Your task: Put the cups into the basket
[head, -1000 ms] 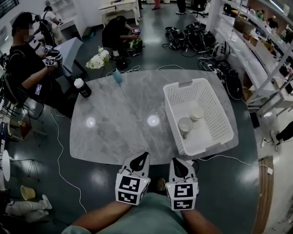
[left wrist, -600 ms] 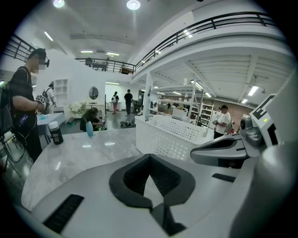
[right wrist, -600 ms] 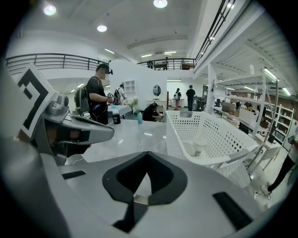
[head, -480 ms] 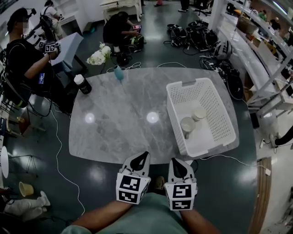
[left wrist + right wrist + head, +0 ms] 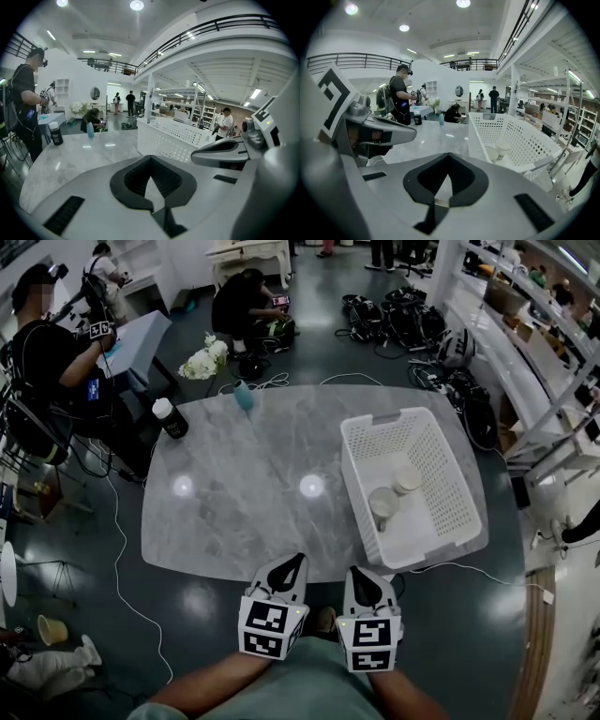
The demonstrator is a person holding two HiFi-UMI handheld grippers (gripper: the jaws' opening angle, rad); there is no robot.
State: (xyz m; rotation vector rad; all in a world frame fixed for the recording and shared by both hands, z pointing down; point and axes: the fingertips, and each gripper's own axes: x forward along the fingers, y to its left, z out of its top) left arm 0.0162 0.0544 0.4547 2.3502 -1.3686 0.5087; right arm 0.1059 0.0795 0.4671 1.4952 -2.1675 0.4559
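A white perforated basket (image 5: 454,478) stands on the right part of the grey marble table (image 5: 253,502). Two pale cups (image 5: 382,502) (image 5: 406,480) lie inside it; the right gripper view also shows the basket (image 5: 520,138) and a cup (image 5: 502,148) in it. My left gripper (image 5: 288,567) and right gripper (image 5: 362,579) hover side by side just off the table's near edge, both shut and empty. In their own views the left gripper (image 5: 151,176) and right gripper (image 5: 446,178) point across the table with jaw tips together.
A dark bottle with a white cap (image 5: 170,418) and a small blue bottle (image 5: 243,395) stand at the table's far edge. People sit or crouch beyond the table at the left and back. Bags and cables (image 5: 394,320) lie on the floor at the back right.
The view has shifted slightly, so the table and basket sit a little lower in frame. Both grippers stay in place, shut. The seated person at the left has moved an arm.
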